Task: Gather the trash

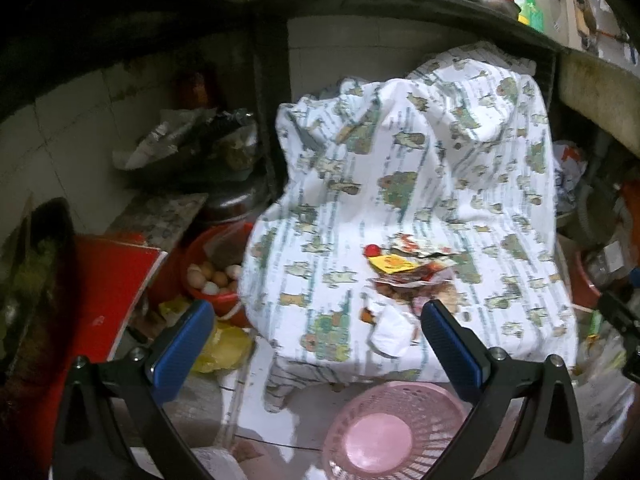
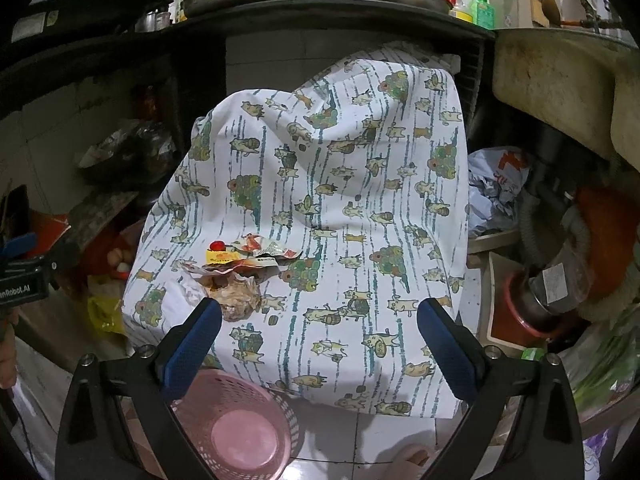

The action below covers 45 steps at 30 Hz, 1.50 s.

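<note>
A heap of trash (image 1: pixel 404 280) (image 2: pixel 240 268), made of crumpled wrappers, a yellow label, a red cap and a white tissue (image 1: pixel 390 330), lies on a cloth printed with cats (image 1: pixel 400 184) (image 2: pixel 320 200) that drapes a low stand. A pink plastic basket (image 1: pixel 384 436) (image 2: pixel 236 428) stands empty on the floor in front of it. My left gripper (image 1: pixel 316 348) is open, hovering short of the trash. My right gripper (image 2: pixel 318 344) is open too, over the cloth's front, with the trash just beyond its left finger (image 2: pixel 192 344).
A dark counter with pots and bottles (image 2: pixel 472 0) overhangs the stand. A red tub of eggs (image 1: pixel 212 276), a red box (image 1: pixel 108 292) and a yellow bag (image 1: pixel 224 348) crowd the left. Pipes (image 2: pixel 560 272) and a plastic bag (image 2: pixel 496 184) sit on the right. A bare foot (image 2: pixel 412 456) is near the basket.
</note>
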Each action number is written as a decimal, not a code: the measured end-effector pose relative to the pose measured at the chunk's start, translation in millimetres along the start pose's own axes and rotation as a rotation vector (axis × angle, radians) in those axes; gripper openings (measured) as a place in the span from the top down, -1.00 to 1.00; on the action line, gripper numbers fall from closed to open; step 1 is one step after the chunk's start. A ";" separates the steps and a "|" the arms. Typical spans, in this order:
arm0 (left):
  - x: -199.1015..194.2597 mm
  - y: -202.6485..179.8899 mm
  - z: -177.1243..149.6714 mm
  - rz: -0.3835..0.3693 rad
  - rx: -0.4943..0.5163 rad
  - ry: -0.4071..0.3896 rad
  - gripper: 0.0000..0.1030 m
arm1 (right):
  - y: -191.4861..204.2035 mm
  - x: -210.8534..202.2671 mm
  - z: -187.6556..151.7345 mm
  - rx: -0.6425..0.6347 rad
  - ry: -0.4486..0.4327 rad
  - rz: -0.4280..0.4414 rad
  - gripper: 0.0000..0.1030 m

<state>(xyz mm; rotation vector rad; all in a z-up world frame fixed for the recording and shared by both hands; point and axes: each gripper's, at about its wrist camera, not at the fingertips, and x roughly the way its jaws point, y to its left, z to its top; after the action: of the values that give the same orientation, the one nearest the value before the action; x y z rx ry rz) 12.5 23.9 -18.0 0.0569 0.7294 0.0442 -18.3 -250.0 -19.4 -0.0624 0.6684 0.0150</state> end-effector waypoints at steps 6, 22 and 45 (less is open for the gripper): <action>-1.2 0.5 0.7 0.006 -0.005 0.004 -1.00 | -1.0 0.3 -0.1 0.010 0.008 0.001 -0.92; 21.1 -5.0 2.8 -0.098 -0.017 0.122 -0.64 | 5.4 -1.3 7.7 -0.023 0.035 0.036 -0.63; 200.9 -55.8 -12.9 -0.355 -0.036 0.752 0.81 | 15.9 163.5 58.5 0.062 0.370 0.137 -0.48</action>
<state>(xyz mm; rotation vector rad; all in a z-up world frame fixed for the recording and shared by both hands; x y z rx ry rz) 154.7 -19.2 -164.8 -0.1325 1.4799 -0.2752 145.7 -231.5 -75.7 0.0421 1.0418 0.1164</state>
